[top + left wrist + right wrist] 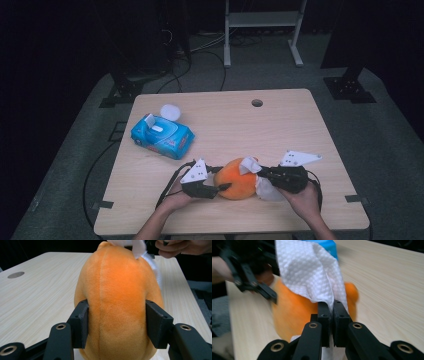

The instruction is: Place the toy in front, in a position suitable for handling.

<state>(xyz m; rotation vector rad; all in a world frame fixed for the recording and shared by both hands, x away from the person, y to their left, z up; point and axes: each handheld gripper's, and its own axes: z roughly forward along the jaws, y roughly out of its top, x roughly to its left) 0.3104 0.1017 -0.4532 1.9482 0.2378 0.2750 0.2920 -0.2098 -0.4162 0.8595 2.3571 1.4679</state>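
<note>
Near the front edge of the bench (280,125), roughly midway along it: an orange plush toy (235,182), down on the wood between two hands. Gripped from the person's left by the left tongs (225,187), pads pressed flat against both flanks of the plush, fur bulging slightly round them in the left gripper view. Met from the other side by the right tongs (260,175), clenched tight on a white wipe (248,165), pads together with the textured sheet pinched between them. Draped over the top and right flank of the toy, that wipe, with a loose fold hanging down to the bench beside the right hand (302,200).

Little bench left between toy and front edge, and that taken up by hands and forearms. Plenty of bare wood beyond the toy, out to the far edge and its round cable hole (257,103). Also open on the right, all the way to the right edge. Less free on the left: a blue pack of wipes (162,136) lying at a slant near the left edge, flap up, well apart from the toy, with a small white round thing (170,111) just behind it. Dark floor and trailing cables past every edge.
</note>
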